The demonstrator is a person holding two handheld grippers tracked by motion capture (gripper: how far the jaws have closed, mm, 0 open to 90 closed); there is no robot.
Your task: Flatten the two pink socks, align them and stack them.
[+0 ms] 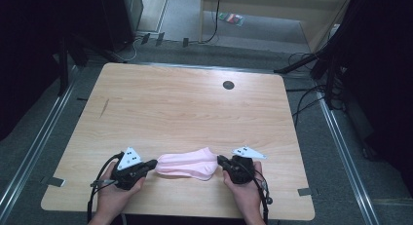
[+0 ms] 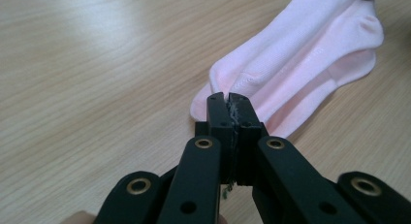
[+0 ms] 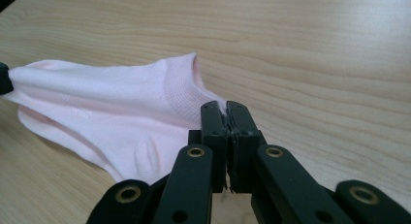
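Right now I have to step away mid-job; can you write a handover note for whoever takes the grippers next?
Left gripper: jaws shut on one end of the pink socks.
Right gripper: jaws shut on the opposite end.
The socks lie stacked near the front edge of the wooden table, stretched between both grippers.
Done: both ends gripped.
Left, probably: fold or move the pair; neither has started.
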